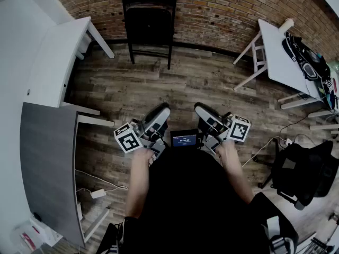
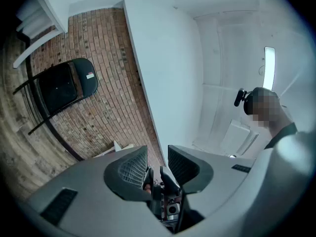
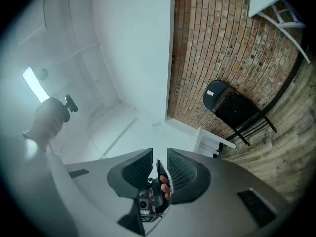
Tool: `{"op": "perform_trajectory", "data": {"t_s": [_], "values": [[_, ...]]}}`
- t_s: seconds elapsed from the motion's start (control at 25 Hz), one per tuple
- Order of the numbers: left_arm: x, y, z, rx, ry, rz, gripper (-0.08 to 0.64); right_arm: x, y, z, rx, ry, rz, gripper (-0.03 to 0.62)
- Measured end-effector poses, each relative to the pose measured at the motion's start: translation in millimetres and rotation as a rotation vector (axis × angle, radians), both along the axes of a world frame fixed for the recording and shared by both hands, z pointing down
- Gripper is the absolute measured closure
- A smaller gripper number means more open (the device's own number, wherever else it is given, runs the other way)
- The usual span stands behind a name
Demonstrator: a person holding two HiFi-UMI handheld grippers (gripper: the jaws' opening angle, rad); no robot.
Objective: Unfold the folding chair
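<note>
**Q:** Status of the tongs?

**A:** Left gripper (image 1: 158, 118): jaws apart by a narrow gap, nothing between the pads; right gripper (image 1: 207, 115): same condition, jaws apart, nothing held. The two lie side by side and point away from the person toward the far wall. Each carries a marker cube (image 1: 128, 137) on its outer side; a small screen (image 1: 184, 139) sits between them, close to the person's body.

**Q:** Contact with anything?

**A:** None visible; each gripper is held in one hand, in the air above the wooden floor (image 1: 196, 83).

**Q:** Location of the folding chair?

**A:** The folding chair (image 1: 149, 15) stands at the far side of the room, in the middle, against the brick wall (image 1: 222, 9). It is black, upright and still folded flat; it is straight ahead of both grippers and well apart from them.

**Q:** Surroundings?

**A:** Far left: a white table (image 1: 58, 57), near the chair. Near left: a grey table (image 1: 47, 163); a white adapter (image 1: 98, 193) on a cable lies on the floor beside its leg. Far right: a second white table (image 1: 275, 46), bearing a black bag (image 1: 304, 54). Near right: a bulky black item (image 1: 304, 173) on the floor; its type cannot be determined.
</note>
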State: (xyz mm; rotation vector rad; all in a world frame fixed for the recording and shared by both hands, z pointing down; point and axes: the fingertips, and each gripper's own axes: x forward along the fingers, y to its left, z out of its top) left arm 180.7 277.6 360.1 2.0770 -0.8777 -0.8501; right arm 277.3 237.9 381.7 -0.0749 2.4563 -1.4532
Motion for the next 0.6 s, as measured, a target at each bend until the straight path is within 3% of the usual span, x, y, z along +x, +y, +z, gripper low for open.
{"op": "perform_trajectory", "data": {"t_s": [0.6], "values": [[44, -17, 13, -0.043, -0.006, 0.056, 0.431, 43, -9, 14, -0.045, 0.000, 0.042, 0.489]]}}
